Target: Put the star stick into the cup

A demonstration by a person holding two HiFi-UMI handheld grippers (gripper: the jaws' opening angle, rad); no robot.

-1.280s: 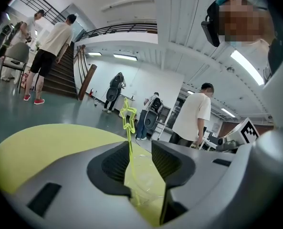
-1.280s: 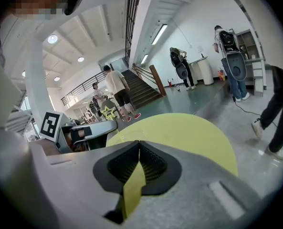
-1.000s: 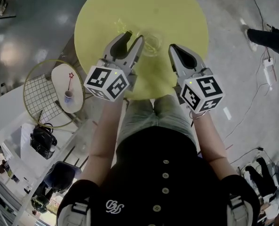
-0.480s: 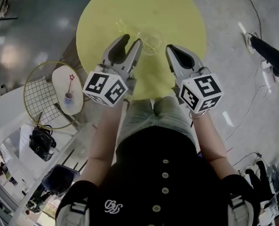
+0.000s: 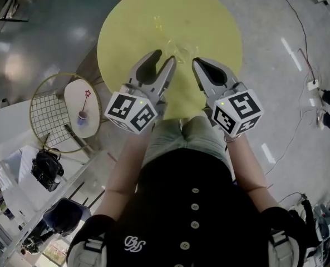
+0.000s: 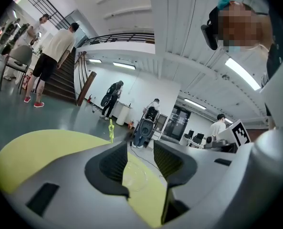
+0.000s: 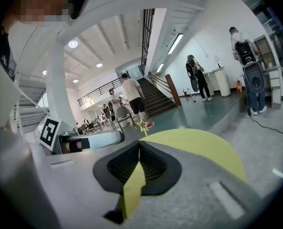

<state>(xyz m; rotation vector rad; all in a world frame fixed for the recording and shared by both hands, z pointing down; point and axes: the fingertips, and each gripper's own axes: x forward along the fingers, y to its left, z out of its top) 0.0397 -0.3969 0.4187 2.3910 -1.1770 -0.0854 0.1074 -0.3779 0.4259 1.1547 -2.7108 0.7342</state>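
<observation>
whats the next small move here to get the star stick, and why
Probably open the right gripper and ease it toward the star stick. Its jaws are together on nothing, and the stick stands beyond their tips on the yellow table. The left gripper is open with the clear cup just past its jaws, so it seems placed for the cup.

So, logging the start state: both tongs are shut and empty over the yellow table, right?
Not quite. The left tongs are open, as the left gripper view shows; only the right tongs are shut. Both are empty over the yellow table.
</observation>
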